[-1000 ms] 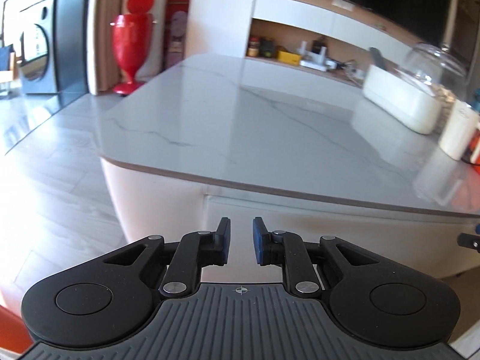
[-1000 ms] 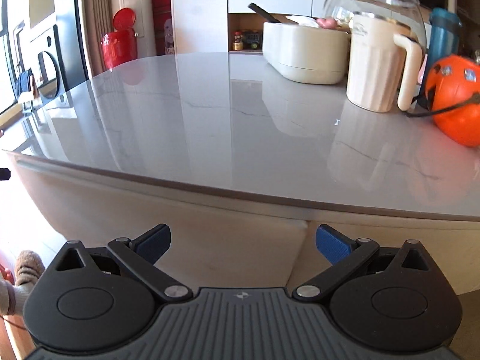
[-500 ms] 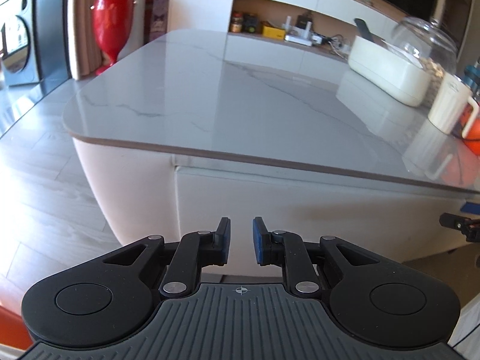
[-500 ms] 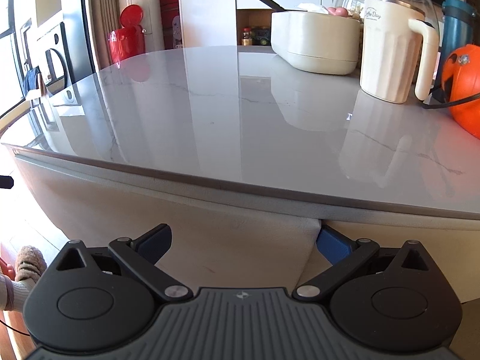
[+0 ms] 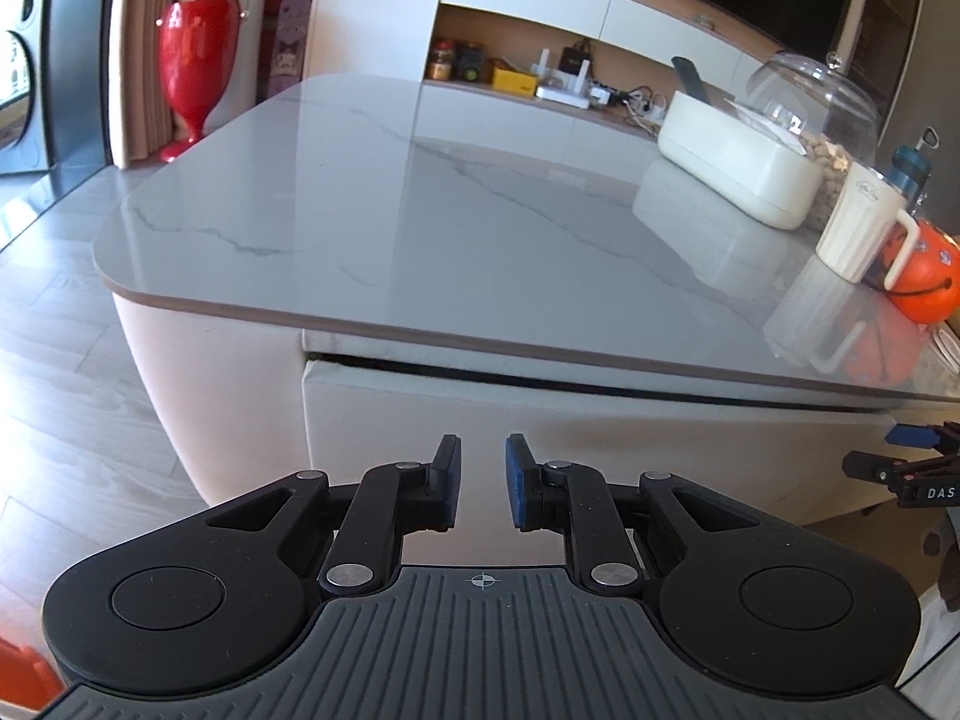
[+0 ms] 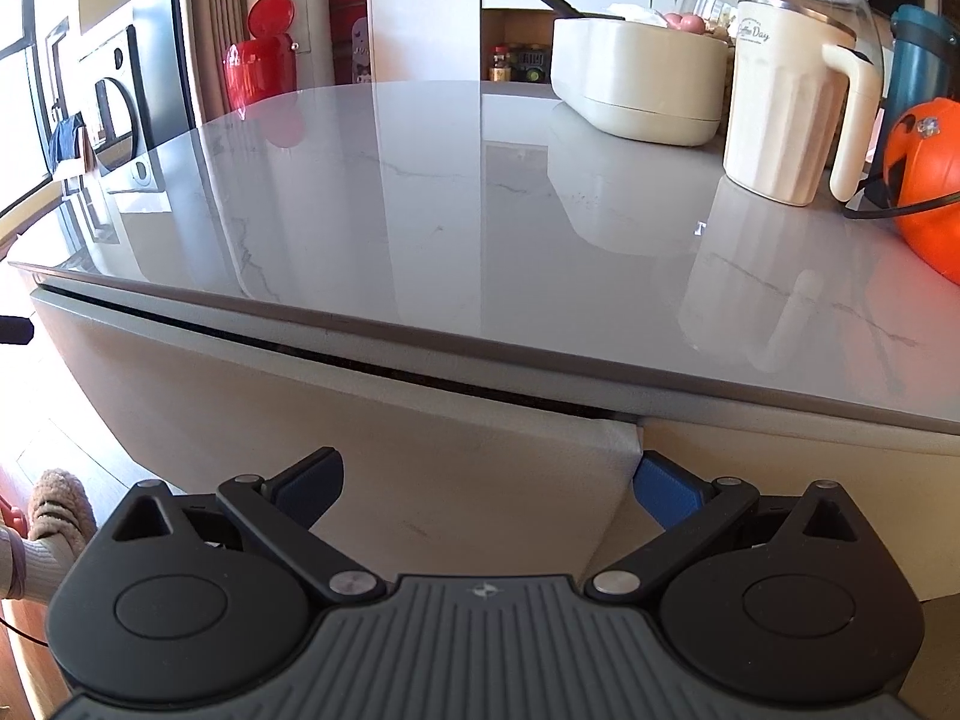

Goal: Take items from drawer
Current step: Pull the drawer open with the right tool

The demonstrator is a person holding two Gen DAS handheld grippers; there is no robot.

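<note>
The drawer front (image 5: 600, 414) under the marble tabletop (image 5: 420, 228) stands slightly out, with a thin dark gap along its top. My left gripper (image 5: 483, 468) hovers before the drawer front, pads nearly together and nothing between them. In the right wrist view my right gripper (image 6: 486, 471) is open wide across the right end of the drawer front (image 6: 420, 420). Its right blue fingertip (image 6: 660, 489) is tucked behind the front's right edge. That gripper (image 5: 900, 456) also shows at the right of the left wrist view. The drawer's inside is hidden.
On the tabletop's right side stand a white oval container (image 6: 636, 84), a glass dome (image 5: 810, 102), a cream mug (image 6: 780, 114), a teal bottle (image 6: 918, 60) and an orange ball-shaped thing (image 6: 930, 180). A red bin (image 5: 198, 54) stands behind. A slippered foot (image 6: 57, 504) is at lower left.
The drawer front has come out a little, and a dark gap has appeared under the tabletop. My right fingertip has slipped behind the front's right edge. The left view has swung round.
</note>
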